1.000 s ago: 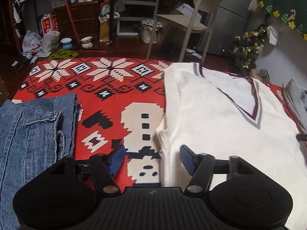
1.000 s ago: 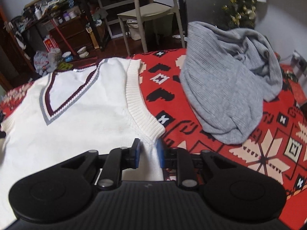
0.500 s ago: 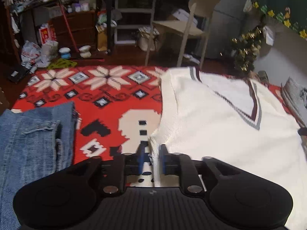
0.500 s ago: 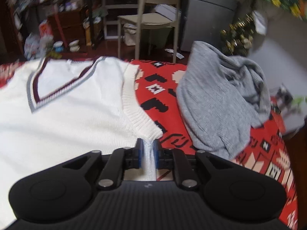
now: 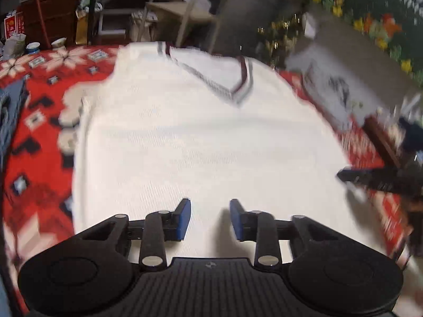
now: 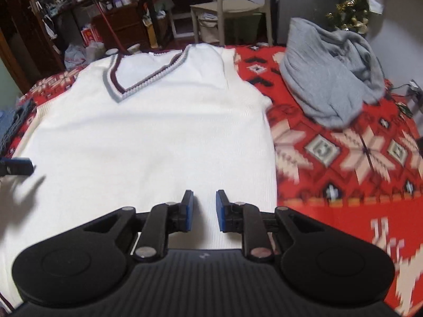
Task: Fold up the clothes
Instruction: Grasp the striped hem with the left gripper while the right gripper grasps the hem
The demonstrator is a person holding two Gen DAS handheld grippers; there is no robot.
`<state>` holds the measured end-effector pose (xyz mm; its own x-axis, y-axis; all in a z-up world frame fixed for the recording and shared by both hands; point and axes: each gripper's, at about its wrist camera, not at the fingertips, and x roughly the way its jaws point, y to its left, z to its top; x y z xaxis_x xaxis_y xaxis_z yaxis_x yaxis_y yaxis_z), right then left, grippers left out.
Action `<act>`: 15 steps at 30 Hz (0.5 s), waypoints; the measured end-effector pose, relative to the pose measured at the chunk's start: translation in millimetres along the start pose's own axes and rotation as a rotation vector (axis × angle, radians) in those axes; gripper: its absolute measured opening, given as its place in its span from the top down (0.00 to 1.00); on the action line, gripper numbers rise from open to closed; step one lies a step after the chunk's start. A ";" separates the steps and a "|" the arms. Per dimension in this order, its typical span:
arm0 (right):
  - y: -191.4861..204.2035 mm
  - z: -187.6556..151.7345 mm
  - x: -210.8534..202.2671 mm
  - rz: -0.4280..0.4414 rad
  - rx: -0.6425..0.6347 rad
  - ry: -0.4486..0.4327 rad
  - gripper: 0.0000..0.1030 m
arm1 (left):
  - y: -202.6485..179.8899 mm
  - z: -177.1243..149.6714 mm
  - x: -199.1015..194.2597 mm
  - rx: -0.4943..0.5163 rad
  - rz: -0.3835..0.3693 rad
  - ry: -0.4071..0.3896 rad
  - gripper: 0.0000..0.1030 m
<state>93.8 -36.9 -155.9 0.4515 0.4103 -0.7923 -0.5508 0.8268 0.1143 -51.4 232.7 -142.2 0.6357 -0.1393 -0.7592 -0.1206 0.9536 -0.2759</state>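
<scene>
Hovering above the lower part of the white vest, the right gripper is keeping its 2 blue pads apart, and nothing is lying between them. The left gripper is doing the same in its own view: its pads are spread, a little wider, with only the white knit showing below the gap, so it is not pinching anything. At the left edge of the right wrist view, the tip of the left gripper is showing just over the vest's side. The vest is lying flat and spread open on the red patterned blanket, with the V-neck collar pointing away from both tools and both armholes visible. No fold line is showing on it, so this garment is not folded at this moment. To the right of it, well apart, a gray sweater is sitting in a loose heap, also not folded. At the far left edge, some blue denim is lying beside the vest, but too little of it is visible to tell its shape. As a judgement, the vest looks laid out ready for folding, and the gray sweater is waiting too, so most of the folding work seems to be remaining. The left wrist view is blurred, so small details there are uncertain.
</scene>
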 end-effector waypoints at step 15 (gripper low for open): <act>-0.9 -86.0 -95.1 -0.016 0.094 0.098 0.70 | 15.2 -93.1 -84.5 -0.100 0.050 0.090 0.72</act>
<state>-9.0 -109.8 -132.1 0.3869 0.3607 -0.8486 -0.4734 0.8675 0.1529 -177.9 234.1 -137.1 0.5566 -0.1202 -0.8220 -0.2285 0.9292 -0.2906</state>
